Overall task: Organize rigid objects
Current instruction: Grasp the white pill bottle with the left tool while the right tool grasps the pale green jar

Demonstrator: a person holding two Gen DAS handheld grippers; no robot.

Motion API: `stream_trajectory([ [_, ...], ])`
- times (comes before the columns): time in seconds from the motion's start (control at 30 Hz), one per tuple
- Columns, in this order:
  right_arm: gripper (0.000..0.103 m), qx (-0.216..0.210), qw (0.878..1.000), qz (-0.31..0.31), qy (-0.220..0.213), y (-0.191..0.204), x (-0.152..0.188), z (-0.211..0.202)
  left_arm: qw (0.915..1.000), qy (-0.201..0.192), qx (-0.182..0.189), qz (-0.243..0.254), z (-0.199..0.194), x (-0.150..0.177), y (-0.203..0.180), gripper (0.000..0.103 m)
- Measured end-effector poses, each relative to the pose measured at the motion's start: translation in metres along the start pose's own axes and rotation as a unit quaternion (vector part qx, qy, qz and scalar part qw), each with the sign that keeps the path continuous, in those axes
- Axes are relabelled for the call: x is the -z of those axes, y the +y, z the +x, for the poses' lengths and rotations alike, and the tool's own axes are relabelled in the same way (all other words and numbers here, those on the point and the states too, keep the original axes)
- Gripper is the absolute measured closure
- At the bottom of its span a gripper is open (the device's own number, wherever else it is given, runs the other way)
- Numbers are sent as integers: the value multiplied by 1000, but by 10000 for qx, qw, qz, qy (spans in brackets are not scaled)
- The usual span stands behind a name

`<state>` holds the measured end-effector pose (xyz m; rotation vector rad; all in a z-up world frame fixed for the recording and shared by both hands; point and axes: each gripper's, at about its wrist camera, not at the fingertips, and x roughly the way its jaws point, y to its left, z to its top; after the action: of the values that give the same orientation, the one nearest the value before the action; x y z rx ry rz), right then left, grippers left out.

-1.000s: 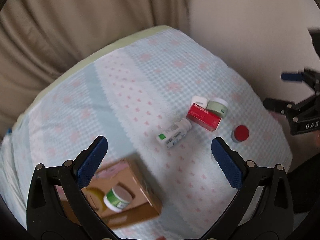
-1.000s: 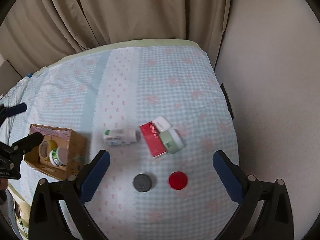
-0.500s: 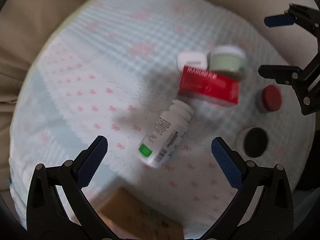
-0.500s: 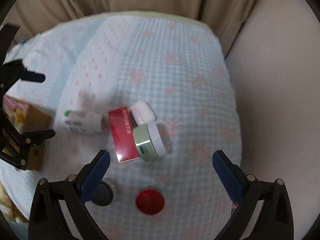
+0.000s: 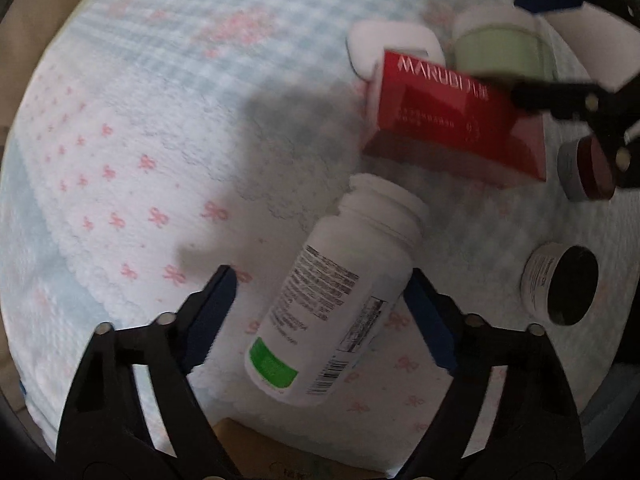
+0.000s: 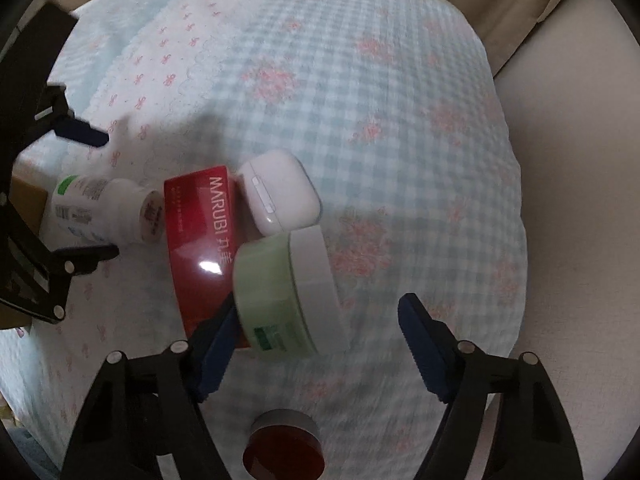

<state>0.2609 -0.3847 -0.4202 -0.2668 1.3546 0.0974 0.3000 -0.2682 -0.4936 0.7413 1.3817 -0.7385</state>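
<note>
A white pill bottle lies on its side on the patterned cloth, between the open jaws of my left gripper; it also shows in the right wrist view. My right gripper is open around a pale green jar, which leans on a red box. A white earbud case lies behind them. In the left wrist view the red box, green jar and white case sit at the upper right.
A red-lidded jar sits between the right gripper's arms, and shows in the left wrist view. A black-lidded jar stands right of the bottle. A cardboard box edge is near the left gripper. Curtain and wall lie behind.
Both grippers have come down and forward. The left now straddles the pill bottle and the right straddles the green jar. Both sets of jaws have narrowed somewhat.
</note>
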Motion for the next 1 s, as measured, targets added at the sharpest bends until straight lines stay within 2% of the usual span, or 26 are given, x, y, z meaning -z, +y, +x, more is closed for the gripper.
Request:
stream_trajectory([
  [0.03, 29, -23, 10000, 7, 13, -1, -1, 0, 9999, 92, -28, 51, 4, 2, -3, 37],
  [0.07, 29, -41, 10000, -12, 25, -2, -2, 0, 9998, 187, -44, 112, 8, 5, -7, 41],
  [0.27, 45, -362, 9993, 26, 88, -5, -4, 2, 9997, 166, -76, 132, 9, 13, -16, 44],
  [0.4, 58, -604, 9981, 117, 57, -5, -1, 0, 9998, 135, -101, 120, 6, 3, -16, 48],
  [0.47, 58, -609, 9980, 141, 40, -7, 0, 0, 9999, 85, -107, 83, 4, -6, -18, 48],
  [0.77, 59, -847, 9936, 744, -49, -22, 11, -8, 9996, -139, 29, -242, -19, -4, -15, 51],
  [1.0, 60, -727, 9915, 1067, -180, -29, 15, -36, 9964, -376, 176, -735, -57, 4, 0, 54],
])
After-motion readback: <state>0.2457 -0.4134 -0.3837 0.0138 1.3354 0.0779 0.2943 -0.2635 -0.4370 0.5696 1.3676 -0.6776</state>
